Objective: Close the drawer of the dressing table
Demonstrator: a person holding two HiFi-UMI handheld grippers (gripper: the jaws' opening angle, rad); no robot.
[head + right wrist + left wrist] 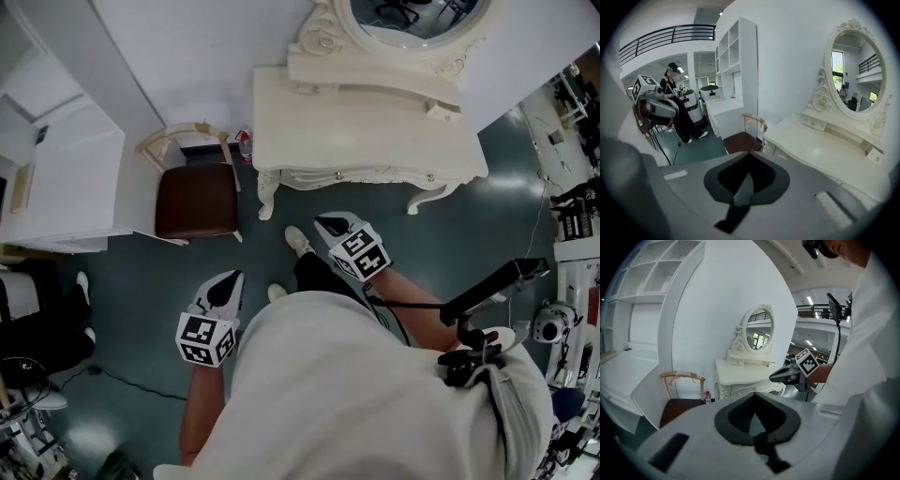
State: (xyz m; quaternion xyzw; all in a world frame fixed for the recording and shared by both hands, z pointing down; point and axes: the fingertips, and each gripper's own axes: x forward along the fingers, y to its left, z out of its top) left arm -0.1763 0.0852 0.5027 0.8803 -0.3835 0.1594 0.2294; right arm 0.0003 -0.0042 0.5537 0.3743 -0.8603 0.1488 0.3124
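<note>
The cream dressing table (366,122) with its oval mirror (417,19) stands against the wall ahead of me. Its drawer fronts (352,175) with small knobs look flush with the carved front, also in the left gripper view (740,389). Both grippers hang in the air above the floor, short of the table. My right gripper (319,221) is nearer to it, pointing at the front, its jaws shut on nothing; the left gripper view shows it from the side (771,377). My left gripper (234,275) is lower left, jaws together and empty.
A chair with a brown seat (195,199) stands left of the table, a small red-capped bottle (244,142) on the floor behind it. A white cabinet (66,178) fills the left. Equipment racks (572,225) line the right. A person in black (677,112) stands far off.
</note>
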